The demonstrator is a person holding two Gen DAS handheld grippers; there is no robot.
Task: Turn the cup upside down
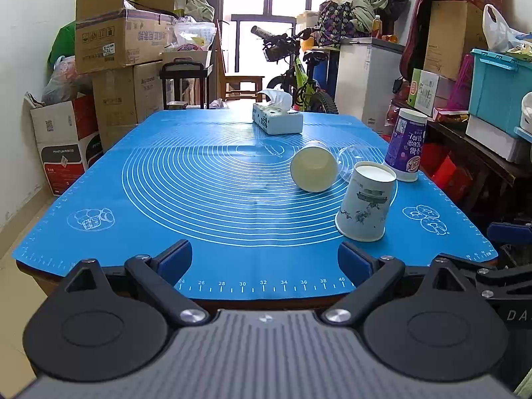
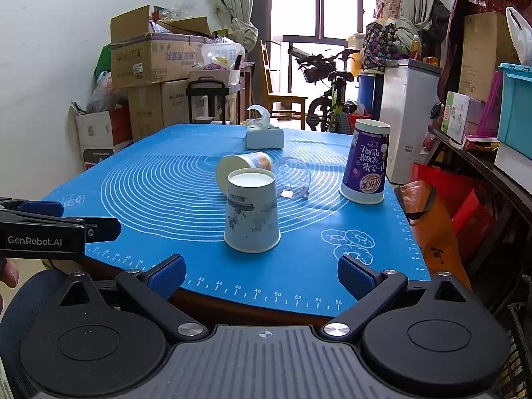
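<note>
paper cups: 2 inverted point(image 2: 251, 212) point(image 2: 365, 165), 1 sideways point(image 2: 244, 165) | left gripper point(image 1: 265, 259), right gripper point(image 2: 261, 274): fingers spread, empty

A blue silicone baking mat point(image 1: 199, 179) printed with concentric white rings and ruler marks covers the tabletop point(image 2: 232, 309). At its far end sits a tissue box point(image 1: 277, 118) with a tissue sticking up. Behind the tabletop, stacked cardboard boxes point(image 1: 123, 40) stand against the left wall, a green bicycle point(image 1: 302, 76) leans before the window, and a white chest freezer point(image 1: 369, 76) stands to the right. A teal storage bin point(image 1: 498, 86) rests on the right-hand shelf.
</note>
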